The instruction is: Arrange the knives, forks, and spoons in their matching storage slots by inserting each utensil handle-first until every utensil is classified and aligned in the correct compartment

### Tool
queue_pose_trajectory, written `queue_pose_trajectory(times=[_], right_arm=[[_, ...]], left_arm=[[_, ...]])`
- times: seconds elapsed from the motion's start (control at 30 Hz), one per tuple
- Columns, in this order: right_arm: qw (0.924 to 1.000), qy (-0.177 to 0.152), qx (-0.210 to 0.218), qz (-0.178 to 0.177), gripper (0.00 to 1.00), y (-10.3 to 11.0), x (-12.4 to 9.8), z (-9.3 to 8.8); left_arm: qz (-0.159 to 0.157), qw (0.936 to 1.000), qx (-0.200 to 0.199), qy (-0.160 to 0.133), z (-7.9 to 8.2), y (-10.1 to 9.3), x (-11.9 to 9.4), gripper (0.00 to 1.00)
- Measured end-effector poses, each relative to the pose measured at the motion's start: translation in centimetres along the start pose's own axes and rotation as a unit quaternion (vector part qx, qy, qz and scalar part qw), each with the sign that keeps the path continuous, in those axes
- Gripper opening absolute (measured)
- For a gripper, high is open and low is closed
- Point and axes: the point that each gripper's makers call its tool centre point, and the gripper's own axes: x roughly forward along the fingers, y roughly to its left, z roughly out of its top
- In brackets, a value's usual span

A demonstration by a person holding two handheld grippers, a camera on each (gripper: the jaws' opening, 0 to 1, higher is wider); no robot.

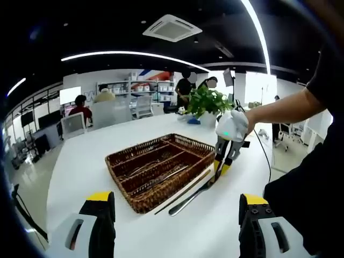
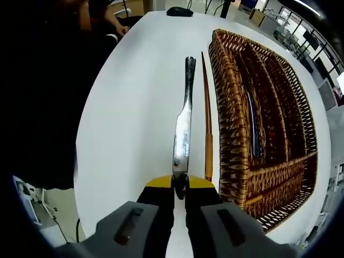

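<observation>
A brown wicker tray [image 1: 141, 198] with long compartments stands mid-table and holds several metal utensils [image 1: 156, 172]. Along its right side lie a metal knife [image 1: 188, 200] and a thin brown chopstick [image 1: 185, 190]. My right gripper [image 1: 221, 167], held by a hand, points down at the knife's far end. In the right gripper view that gripper [image 2: 180, 187] is shut on the wider flat end of the knife [image 2: 183, 129], whose narrow end points away. The chopstick [image 2: 207, 118] lies between the knife and the tray wall [image 2: 228, 134]. My left gripper [image 1: 177, 207] hovers open near the table's front.
A potted plant [image 1: 207, 102] stands behind the tray. The person's arm [image 1: 279, 110] reaches in from the right. A black mouse [image 2: 180, 11] lies at the table's far end. The white table [image 1: 80, 161] stretches to the left of the tray. People and chairs are in the background.
</observation>
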Motion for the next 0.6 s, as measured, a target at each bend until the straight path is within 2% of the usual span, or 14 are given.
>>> queue_pose_trajectory(times=[0.1,0.2,0.3,0.37,0.43,0.53,0.6], right_arm=[[1.0,0.003,-0.005,-0.003,0.03,0.0,-0.5,0.2],[0.9998,0.006,-0.015,-0.008,0.03,0.0,-1.0,0.5],[0.9996,0.008,-0.024,-0.011,0.03,-0.1,-1.4,0.9],[0.9996,0.009,-0.025,-0.011,0.03,-0.1,-1.6,1.0],[0.9995,0.01,-0.026,-0.012,0.03,-0.2,-1.7,1.0],[0.9994,0.013,-0.031,-0.013,0.03,-0.1,-1.8,1.0],[0.9992,0.016,-0.033,-0.013,0.03,0.0,-2.0,1.1]], left_arm=[[-0.007,0.9978,0.057,0.032,-1.0,-0.5,1.7,0.93],[-0.036,0.9977,0.04,0.04,-1.8,-1.5,3.7,0.87],[-0.054,0.9954,0.054,0.057,-2.6,-2.3,5.3,0.83],[-0.06,0.9955,0.047,0.057,-3.1,-2.2,6.7,0.83],[-0.073,0.9938,0.046,0.07,-3.9,-2.5,7.7,0.78],[-0.087,0.9901,0.065,0.089,-4.7,-3.3,9.2,0.74],[-0.112,0.9869,0.075,0.088,-4.9,-4.3,10.0,0.72]])
